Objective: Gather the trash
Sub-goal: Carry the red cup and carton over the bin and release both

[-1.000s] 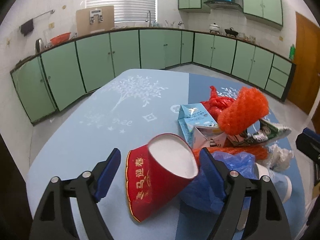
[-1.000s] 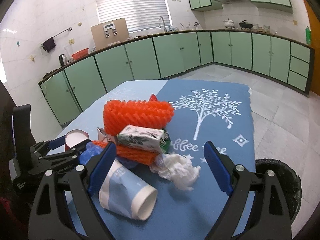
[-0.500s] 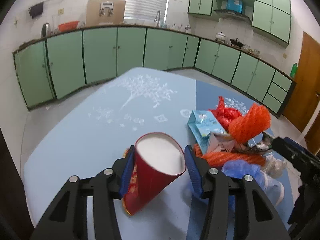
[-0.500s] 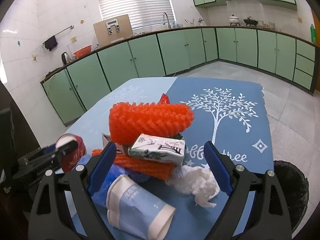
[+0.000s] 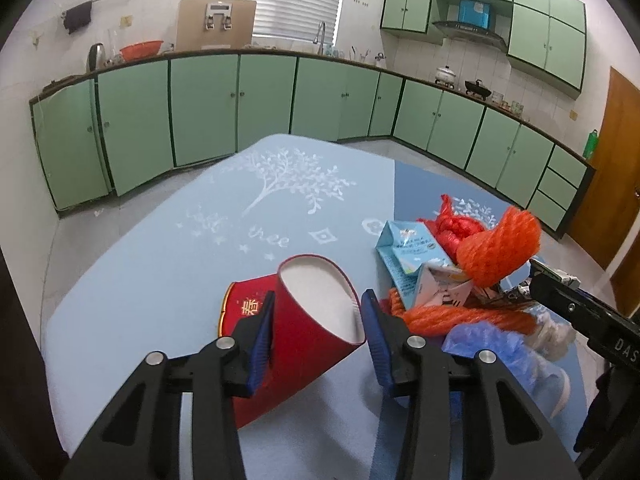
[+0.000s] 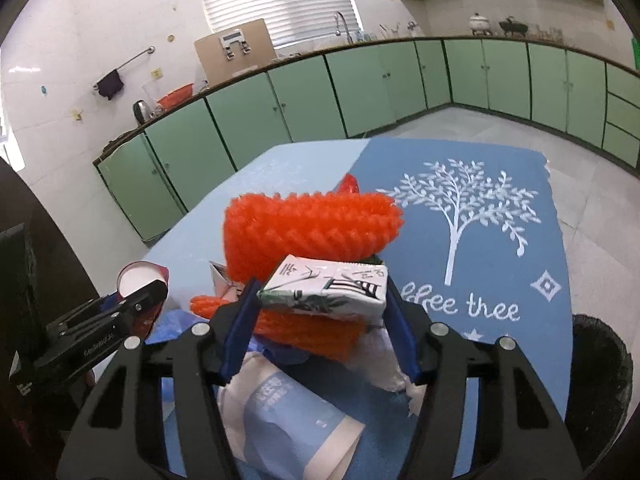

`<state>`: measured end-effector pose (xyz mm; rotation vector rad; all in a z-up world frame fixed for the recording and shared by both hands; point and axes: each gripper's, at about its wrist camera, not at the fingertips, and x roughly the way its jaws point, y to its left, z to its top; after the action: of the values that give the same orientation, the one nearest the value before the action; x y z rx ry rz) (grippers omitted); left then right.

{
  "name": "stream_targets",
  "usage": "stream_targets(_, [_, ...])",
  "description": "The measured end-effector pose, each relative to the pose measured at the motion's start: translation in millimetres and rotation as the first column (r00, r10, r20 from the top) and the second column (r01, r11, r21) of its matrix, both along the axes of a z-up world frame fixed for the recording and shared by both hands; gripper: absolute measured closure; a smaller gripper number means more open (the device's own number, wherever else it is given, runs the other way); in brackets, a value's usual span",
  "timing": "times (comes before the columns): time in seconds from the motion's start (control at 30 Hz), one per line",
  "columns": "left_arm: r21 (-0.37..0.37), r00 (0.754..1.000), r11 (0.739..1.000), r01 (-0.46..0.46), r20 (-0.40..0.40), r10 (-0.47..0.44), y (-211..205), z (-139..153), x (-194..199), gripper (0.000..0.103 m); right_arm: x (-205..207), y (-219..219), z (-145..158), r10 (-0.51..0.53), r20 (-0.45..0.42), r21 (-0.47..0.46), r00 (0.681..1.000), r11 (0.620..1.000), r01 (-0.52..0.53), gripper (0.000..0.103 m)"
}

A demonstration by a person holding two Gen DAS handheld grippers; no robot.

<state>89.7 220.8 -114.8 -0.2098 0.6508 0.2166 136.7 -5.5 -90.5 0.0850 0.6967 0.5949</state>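
Since a second ago both claws have closed in: left gripper (image 5: 318, 330) now clamps the red paper cup (image 5: 308, 320) above the blue tablecloth (image 5: 160, 280); right gripper (image 6: 320, 324) pinches the white printed carton (image 6: 326, 290) atop the pile. Both ready for the black bin (image 6: 596, 376).

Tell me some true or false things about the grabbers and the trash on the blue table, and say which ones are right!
1. The left gripper is squeezing the red paper cup. True.
2. The red cup is full of juice. False: its inside looks white and empty.
3. The right gripper has its fingers on either side of the white and green carton. True.
4. The orange foam netting lies under the carton. False: the big roll lies behind and above it.
5. A black trash bin stands beside the table. True.
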Motion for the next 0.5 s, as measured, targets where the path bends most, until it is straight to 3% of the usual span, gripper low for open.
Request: stream_targets(0.5, [0.007, 0.985, 0.993, 0.118, 0.126, -0.118, -42.8, 64.3, -3.9, 0.061, -21.2, -44.9, 58.9, -0.026, 0.093, 0.038, 0.995, 0.999, 0.022, 0.046])
